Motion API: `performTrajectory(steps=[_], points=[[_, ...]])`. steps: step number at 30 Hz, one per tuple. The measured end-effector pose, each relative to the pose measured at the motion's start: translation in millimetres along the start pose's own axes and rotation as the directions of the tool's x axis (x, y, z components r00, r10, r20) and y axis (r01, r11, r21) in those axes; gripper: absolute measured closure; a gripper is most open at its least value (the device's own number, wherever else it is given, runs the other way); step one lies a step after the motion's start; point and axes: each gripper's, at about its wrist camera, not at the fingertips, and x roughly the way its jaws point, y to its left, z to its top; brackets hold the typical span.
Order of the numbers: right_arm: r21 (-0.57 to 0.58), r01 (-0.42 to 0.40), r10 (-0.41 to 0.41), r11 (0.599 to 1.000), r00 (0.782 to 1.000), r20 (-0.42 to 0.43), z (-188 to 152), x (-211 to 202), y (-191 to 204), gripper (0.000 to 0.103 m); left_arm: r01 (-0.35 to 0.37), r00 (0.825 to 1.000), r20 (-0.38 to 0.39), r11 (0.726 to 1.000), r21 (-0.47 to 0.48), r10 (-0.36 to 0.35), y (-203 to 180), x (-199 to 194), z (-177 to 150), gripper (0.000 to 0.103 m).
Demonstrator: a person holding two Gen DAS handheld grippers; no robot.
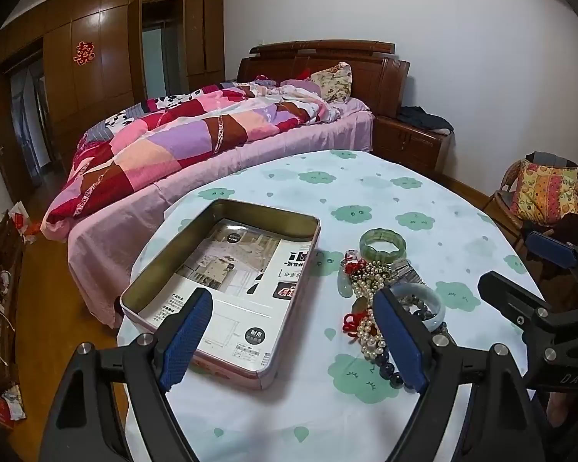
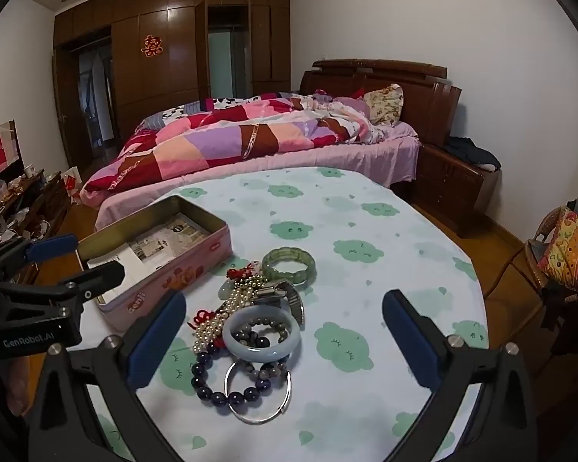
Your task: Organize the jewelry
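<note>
A pile of jewelry lies on the round table: a green jade bangle (image 2: 289, 263) (image 1: 382, 245), a pale blue-white bangle (image 2: 261, 333) (image 1: 424, 300), a pearl strand (image 2: 227, 313) (image 1: 370, 308), a dark bead bracelet (image 2: 227, 385), a silver bangle (image 2: 258, 396) and a metal watch (image 2: 285, 294). An open pink tin (image 1: 227, 292) (image 2: 162, 254), lined with printed paper, stands left of the pile. My left gripper (image 1: 289, 331) is open over the tin's near end. My right gripper (image 2: 285, 331) is open and empty, above the pile.
The table (image 2: 385, 231) carries a white cloth with green clouds. A bed with a patchwork quilt (image 1: 196, 142) stands behind it. A wicker chair with a cushion (image 2: 570, 254) stands at the right. A cluttered low cabinet (image 2: 15, 208) stands at the left.
</note>
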Motion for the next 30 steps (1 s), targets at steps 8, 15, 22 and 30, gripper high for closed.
performTrajectory(steps=[8,15,22,30], points=[[0.001,0.000,0.000,1.000,1.000,-0.002,0,1,0,0.000,-0.007,1.000,-0.002,1.000,-0.002,0.007,-1,1,0,0.018],[0.009,0.005,-0.005,1.000,1.000,0.006,-2,2,6,0.000,-0.028,1.000,-0.004,1.000,0.010,0.028,-1,8,-4,0.018],[0.035,-0.001,0.002,0.999,1.000,-0.017,-12,11,-4,0.000,-0.044,0.999,-0.011,0.999,0.013,0.044,-2,12,-9,0.018],[0.038,0.000,0.001,0.999,1.000,-0.022,-14,12,-6,0.000,-0.049,0.999,-0.017,0.998,0.025,0.050,-5,15,-10,0.018]])
